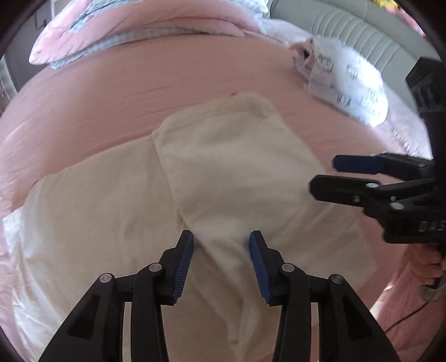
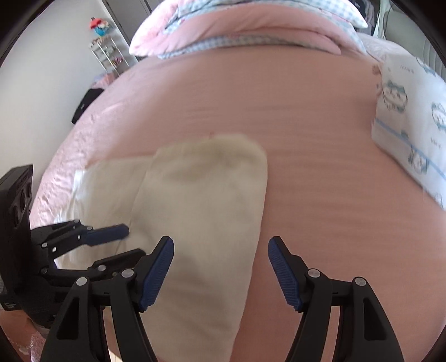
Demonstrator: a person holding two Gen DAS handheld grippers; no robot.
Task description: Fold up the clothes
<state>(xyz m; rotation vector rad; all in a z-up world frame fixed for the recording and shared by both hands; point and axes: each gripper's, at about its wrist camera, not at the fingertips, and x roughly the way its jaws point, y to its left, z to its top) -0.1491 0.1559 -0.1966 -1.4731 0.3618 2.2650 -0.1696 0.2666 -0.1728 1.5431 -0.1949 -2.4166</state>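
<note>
A cream garment [image 1: 228, 178] is lying on a pink bed [image 1: 139, 92], partly folded: one panel is lying doubled over the rest, its rounded far end pointing toward the far side of the bed, while a flatter part is spreading out to the left in the left wrist view. A narrow fold of the cloth is running down toward the near edge.

The left claw [image 1: 221, 264] is hanging over that near fold with its jaws standing partly apart. The cloth is showing in the gap between its blue pads [image 1: 184, 267], but the pads are not pressing on it. From the right wrist view the same claw [image 2: 122, 245] is sitting at the left, over the garment's near left part.

The right claw [image 2: 220, 273] is standing wide, with nothing gripped. Its left finger is hovering over the right edge of the garment [image 2: 200, 200] and its right finger over bare pink sheet. In the left wrist view it [image 1: 326, 175] is reaching in from the right, just beside the garment's right edge; part of a hand [image 1: 430, 267] is holding its handle below.

A white printed pillow [image 1: 348, 83] is lying at the far right of the bed. A folded pink quilt [image 2: 251, 25] with checked trim is lying across the far end. A wire rack [image 2: 107, 55] is standing against the wall at the far left.
</note>
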